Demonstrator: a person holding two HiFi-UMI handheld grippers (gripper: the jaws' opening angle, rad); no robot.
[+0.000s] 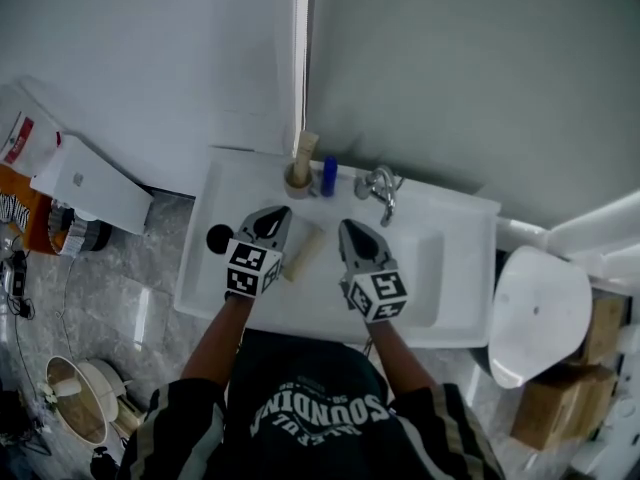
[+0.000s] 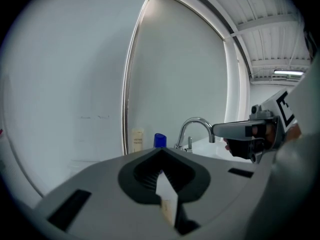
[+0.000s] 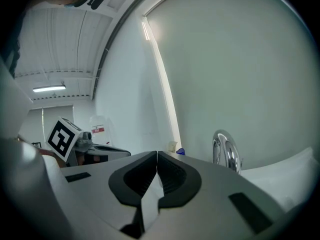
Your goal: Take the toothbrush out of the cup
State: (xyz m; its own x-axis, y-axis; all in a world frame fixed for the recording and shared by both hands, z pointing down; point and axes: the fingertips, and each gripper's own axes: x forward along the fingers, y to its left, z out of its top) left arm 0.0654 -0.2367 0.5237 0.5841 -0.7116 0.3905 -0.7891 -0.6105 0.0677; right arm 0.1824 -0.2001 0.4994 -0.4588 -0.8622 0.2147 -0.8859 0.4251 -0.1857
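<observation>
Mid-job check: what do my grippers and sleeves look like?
The left gripper and right gripper are grey tapering shells with black ribbed pads. Each carries a white cube with black square markers. No cables show. The sleeves are dark with pale stripes, over a dark top with pale lettering.

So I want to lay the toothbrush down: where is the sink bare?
Bare: the sink's back ledge right of the faucet, and its left ledge between the cup and the black disc. Crowded: cup, blue bottle and faucet stand close together at the back.
</observation>
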